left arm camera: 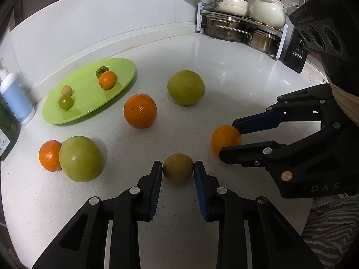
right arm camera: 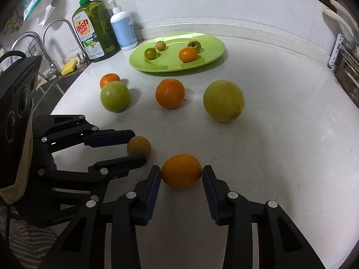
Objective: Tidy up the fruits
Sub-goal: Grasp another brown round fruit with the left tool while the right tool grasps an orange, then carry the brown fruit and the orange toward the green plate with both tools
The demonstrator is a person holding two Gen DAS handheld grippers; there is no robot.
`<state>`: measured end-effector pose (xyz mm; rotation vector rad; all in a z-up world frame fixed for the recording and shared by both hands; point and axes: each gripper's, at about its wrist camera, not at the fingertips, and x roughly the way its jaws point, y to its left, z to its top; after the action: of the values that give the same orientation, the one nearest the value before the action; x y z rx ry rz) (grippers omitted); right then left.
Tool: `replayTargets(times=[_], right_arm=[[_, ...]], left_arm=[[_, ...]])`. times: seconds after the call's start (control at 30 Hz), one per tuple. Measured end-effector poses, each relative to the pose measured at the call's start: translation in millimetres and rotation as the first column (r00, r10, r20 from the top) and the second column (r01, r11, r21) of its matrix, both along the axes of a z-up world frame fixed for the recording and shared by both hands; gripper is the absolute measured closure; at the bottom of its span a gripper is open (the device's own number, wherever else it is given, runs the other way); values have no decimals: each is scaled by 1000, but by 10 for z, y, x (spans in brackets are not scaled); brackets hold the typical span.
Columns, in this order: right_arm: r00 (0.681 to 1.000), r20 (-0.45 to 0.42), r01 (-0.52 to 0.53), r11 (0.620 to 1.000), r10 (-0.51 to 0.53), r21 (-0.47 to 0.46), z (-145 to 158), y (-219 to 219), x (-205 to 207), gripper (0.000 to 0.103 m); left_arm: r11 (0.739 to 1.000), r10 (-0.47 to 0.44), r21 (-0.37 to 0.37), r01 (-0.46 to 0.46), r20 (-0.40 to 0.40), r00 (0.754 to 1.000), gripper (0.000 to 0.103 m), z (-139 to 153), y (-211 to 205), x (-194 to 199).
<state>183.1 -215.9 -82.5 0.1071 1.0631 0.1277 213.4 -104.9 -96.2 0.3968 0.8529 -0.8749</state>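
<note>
On a white kitchen surface (left arm camera: 224, 71), two hand-held grippers clasp small fruits.

The left hand-held gripper (left arm camera: 178, 171) grasps a brownish-yellow fruit (left arm camera: 178, 167) resting on the surface; the right hand-held gripper (right arm camera: 181, 174) pinches a small orange (right arm camera: 181, 170) just beside. Larger fruits lie beyond, near a green plate (right arm camera: 208, 60).

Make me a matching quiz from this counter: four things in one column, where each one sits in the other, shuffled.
1. brownish fruit
2. smooth orange fruit
3. pump bottle
4. small green tomato

A. on the green plate
B. between the left gripper pads
C. beside the dish soap
D. between the right gripper pads

Pairs: 1-B, 2-D, 3-C, 4-A
</note>
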Motion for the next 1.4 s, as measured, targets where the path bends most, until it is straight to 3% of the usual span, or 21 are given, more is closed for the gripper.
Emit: replayTargets(times=[0.33, 0.53, 0.8, 0.87, 1.0, 1.4], right_arm=[[999, 10, 31, 999, -31, 13, 45, -29, -20, 65], [999, 27, 35, 999, -35, 3, 103, -12, 10, 72], [998, 18, 52, 999, -52, 8, 78, -9, 50, 70], [999, -17, 48, 998, -48, 36, 17, -16, 80, 64], [997, -62, 51, 996, -47, 66, -107, 5, 102, 63], [999, -32, 43, 999, -42, 31, -34, 82, 78, 64]], left_arm=[[997, 65, -27, -65, -5, 998, 74, 141, 85, -5], [994, 99, -52, -98, 9, 995, 74, 257, 155, 12], [991, 122, -53, -123, -6, 992, 74, 226, 213, 33], [990, 127, -52, -128, -15, 992, 74, 215, 221, 38], [989, 137, -49, -138, -20, 990, 74, 189, 248, 44], [984, 171, -46, -172, -31, 985, 74, 162, 339, 71]])
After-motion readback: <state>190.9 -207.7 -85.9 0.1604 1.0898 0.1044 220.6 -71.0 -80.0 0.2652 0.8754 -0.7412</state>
